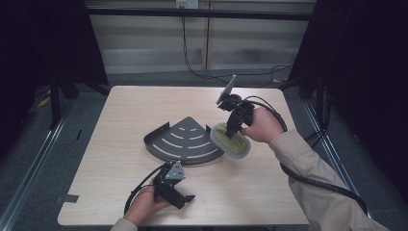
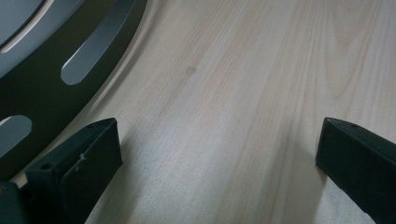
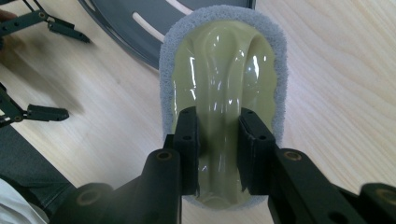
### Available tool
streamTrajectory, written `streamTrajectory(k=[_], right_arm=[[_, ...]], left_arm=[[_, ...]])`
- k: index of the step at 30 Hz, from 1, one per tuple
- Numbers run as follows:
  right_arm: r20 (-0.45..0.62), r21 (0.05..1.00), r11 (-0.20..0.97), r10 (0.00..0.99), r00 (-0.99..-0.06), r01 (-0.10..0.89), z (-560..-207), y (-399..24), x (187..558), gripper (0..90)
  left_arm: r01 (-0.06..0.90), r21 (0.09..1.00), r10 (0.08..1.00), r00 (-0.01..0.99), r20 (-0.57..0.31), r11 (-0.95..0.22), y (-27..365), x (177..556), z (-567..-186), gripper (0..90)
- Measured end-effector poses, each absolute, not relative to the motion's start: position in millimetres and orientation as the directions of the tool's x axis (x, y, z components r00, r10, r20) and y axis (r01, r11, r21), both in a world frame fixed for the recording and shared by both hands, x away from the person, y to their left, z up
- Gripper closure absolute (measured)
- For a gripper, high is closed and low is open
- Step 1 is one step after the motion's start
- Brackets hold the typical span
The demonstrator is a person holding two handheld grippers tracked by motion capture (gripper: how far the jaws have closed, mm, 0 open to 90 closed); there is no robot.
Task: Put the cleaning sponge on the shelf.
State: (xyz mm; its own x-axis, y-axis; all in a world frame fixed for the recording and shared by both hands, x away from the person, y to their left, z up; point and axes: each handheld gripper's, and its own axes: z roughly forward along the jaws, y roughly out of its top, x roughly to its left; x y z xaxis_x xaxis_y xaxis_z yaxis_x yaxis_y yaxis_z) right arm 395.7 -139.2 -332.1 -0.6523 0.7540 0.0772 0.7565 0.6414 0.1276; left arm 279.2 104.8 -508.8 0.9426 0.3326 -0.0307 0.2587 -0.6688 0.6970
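Pale wood-grain laminate covers the table point(image 1: 120, 110), smooth and matte, with long faint streaks running along its length. Near its middle lies a dark grey metal rack point(image 1: 185, 140) shaped like a quarter circle, its flat plate cut with curved slots and its two straight edges turned up into a low lip; the curved edge faces the person.

At the rack's right corner sits the sponge point(image 1: 231, 140), an oval pad with a grey, finely pored foam rim around a glossy olive-yellow plastic top. That top is moulded into a raised ridge along its length, and light glints off its slick surface in the right gripper view. The right gripper point(image 3: 218, 140) has its black jaws closed in on this ridge, one pad on each side, pressing it from both flanks. From the high view the sponge looks tilted, its far end against or just over the rack's edge, though whether the foam actually touches the metal there is hard to judge.

The left gripper point(image 1: 180, 195) rests low at the near edge of the table, well apart from the sponge and just in front of the rack's curved rim. Its jaws stand wide, with nothing but bare wood between the blocky black pads point(image 2: 93, 158). Part of the rack's slotted plate point(image 2: 42, 70) shows beside its left jaw.
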Motion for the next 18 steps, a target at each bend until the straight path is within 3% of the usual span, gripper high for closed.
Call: streamTrajectory(k=[18], right_arm=[[0.064,0.136,0.644,0.752,-0.656,0.753,-328.1,-126.8,415.4,71.9]], left_arm=[[0.255,0.696,0.328,0.944,-0.03,-0.671,104.9,279.6,-508.8,0.0]])
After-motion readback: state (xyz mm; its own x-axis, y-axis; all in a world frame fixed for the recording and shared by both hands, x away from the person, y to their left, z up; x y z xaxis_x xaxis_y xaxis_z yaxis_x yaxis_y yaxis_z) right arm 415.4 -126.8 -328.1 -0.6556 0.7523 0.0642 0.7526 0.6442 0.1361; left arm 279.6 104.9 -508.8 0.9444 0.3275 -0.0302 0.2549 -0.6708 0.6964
